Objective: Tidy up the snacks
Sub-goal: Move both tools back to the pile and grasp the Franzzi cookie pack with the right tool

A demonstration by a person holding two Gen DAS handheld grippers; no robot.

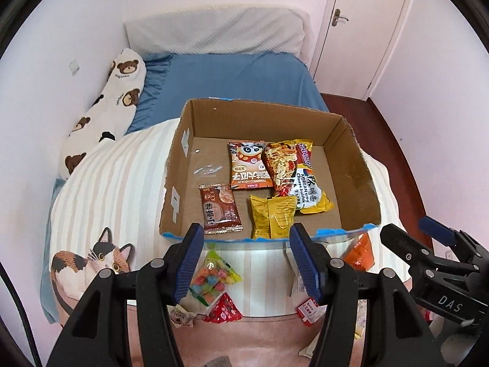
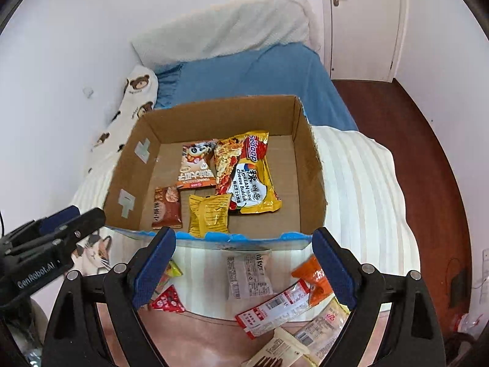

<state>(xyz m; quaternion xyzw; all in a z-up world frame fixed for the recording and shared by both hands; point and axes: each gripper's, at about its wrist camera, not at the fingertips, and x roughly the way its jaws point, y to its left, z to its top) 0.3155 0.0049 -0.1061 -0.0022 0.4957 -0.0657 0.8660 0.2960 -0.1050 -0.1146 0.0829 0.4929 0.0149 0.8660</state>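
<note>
One noodle packet (image 2: 247, 177), lengthwise roughly front-to-back

Both views are bright and evenly lit by soft, diffuse light with no hard shadows. The pink walls (image 1: 61, 24) wash out nearly to white. Faint glare shines off the yellow noodle packet (image 2: 253, 183) and the clear tape on the cardboard box (image 1: 211, 169). Fisheye distortion bends the door (image 1: 366, 24) and the bed (image 1: 232, 76), and black vignetting fills the corners. Focus is sharp at centre, softer toward the rim.
</note>
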